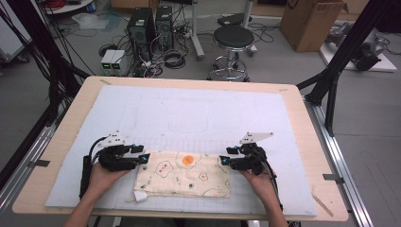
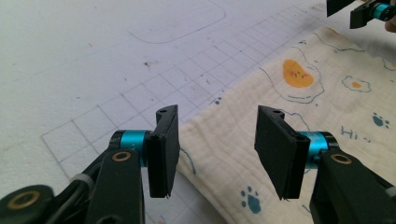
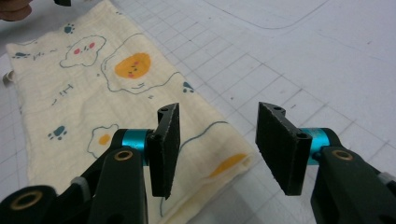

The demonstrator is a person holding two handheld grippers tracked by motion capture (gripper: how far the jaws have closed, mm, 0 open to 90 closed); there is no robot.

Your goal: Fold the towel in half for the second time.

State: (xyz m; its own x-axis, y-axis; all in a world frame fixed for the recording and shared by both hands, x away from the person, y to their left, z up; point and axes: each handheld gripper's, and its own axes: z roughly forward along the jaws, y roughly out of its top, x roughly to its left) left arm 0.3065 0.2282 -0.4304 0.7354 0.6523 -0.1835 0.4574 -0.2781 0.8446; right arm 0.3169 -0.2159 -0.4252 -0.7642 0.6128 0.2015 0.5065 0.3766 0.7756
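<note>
Cream printed cloth (image 1: pixel 183 174) is lying folded; the left gripper (image 1: pixel 142 156) at nine o'clock and right gripper (image 1: pixel 224 161) at three are spreading wide, probably needing to pinch its corners next.

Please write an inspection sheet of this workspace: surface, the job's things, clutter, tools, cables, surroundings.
Surface: white gridded mat on a wooden table.
Job's things: folded cream cloth with egg and paw prints, lying flat at the near edge.
Clutter: nothing seen on the mat.
Tools: left tool open over the cloth's edge; right tool open at the opposite end.
Cables: black cable beside the left forearm.
Surroundings: stool, computer towers, cardboard box.
</note>
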